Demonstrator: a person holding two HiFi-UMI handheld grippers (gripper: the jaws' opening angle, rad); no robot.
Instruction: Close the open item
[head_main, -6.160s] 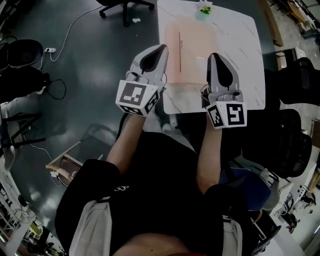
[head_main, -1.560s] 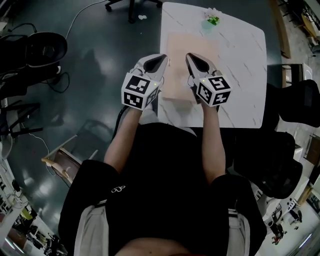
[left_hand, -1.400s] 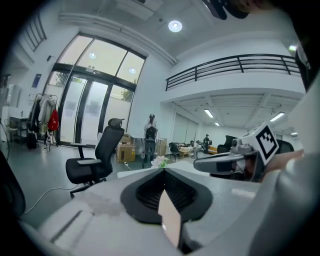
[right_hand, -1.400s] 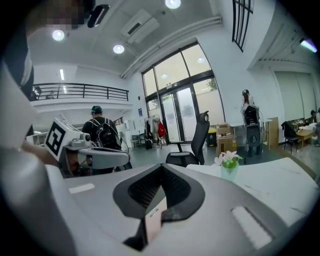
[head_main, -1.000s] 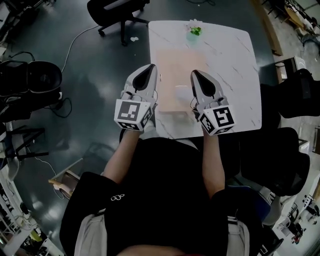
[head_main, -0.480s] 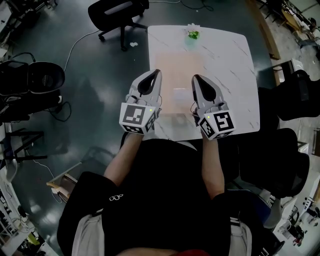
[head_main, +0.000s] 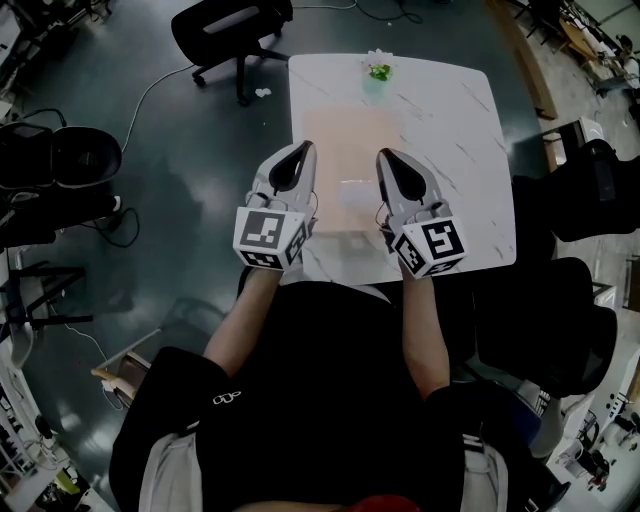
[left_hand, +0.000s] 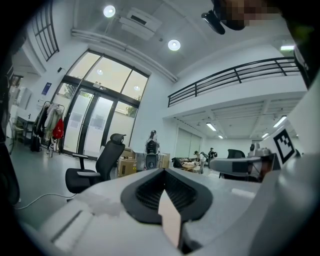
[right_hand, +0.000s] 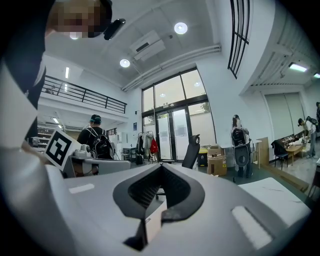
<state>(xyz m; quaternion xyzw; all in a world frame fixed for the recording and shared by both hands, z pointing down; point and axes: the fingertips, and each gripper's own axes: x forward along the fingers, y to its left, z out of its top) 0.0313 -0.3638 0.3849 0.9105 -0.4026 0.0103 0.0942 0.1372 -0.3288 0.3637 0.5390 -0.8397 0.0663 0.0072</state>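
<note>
Both the left gripper (head_main: 303, 148) and right gripper (head_main: 383, 155) hover, jaws together, at the tabletop's (head_main: 450, 150) near edge. Unpressed, the folder (head_main: 350, 135) could spring open.

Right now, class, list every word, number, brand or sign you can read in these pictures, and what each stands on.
No words or numbers can be read.
Left gripper and right gripper: square black-and-white markers, no letters.
Logo on the shorts: too small to read.
Blue sign beside the glass doors: too blurred to read.
</note>
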